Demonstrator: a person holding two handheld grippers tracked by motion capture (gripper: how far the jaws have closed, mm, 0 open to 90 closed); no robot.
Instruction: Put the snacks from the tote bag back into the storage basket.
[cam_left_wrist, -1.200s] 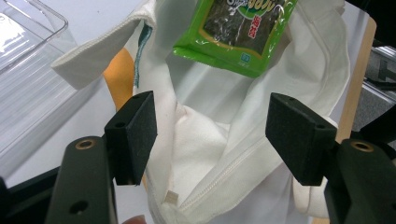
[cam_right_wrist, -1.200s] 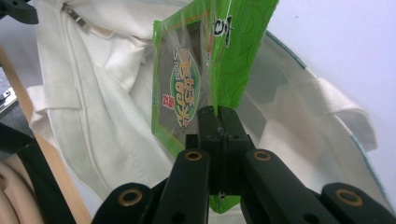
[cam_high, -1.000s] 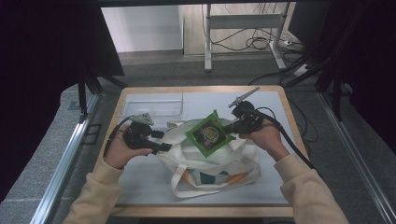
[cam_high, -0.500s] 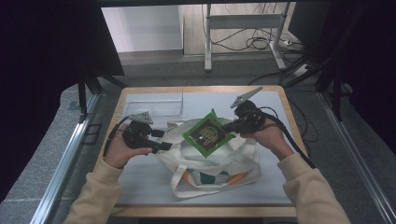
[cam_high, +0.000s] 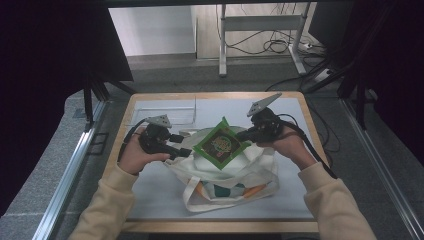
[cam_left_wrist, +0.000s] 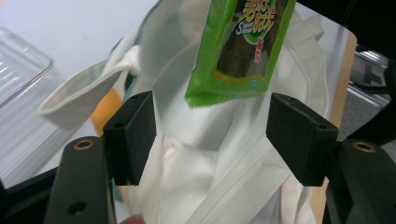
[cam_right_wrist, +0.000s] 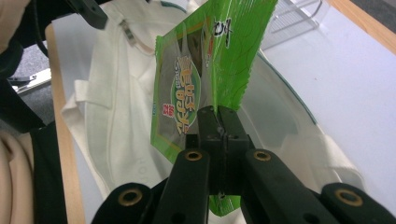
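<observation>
A green snack packet (cam_high: 220, 144) hangs tilted over a white tote bag (cam_high: 235, 175) that lies at mid-table. My right gripper (cam_high: 241, 135) is shut on the packet's right edge. In the right gripper view, its jaws (cam_right_wrist: 218, 116) pinch the crimped edge of the packet (cam_right_wrist: 196, 79) above the bag (cam_right_wrist: 116, 93). My left gripper (cam_high: 186, 149) is at the bag's left side. In the left gripper view it (cam_left_wrist: 215, 135) stands open. The bag's cloth (cam_left_wrist: 201, 158) lies behind its pads without touching them, and the packet's lower end (cam_left_wrist: 243, 51) hangs just beyond.
A clear plastic tray (cam_high: 165, 112) sits at the table's back left, close behind the left hand. The white mat has a wooden rim (cam_high: 310, 125). A table leg and cables lie on the floor beyond.
</observation>
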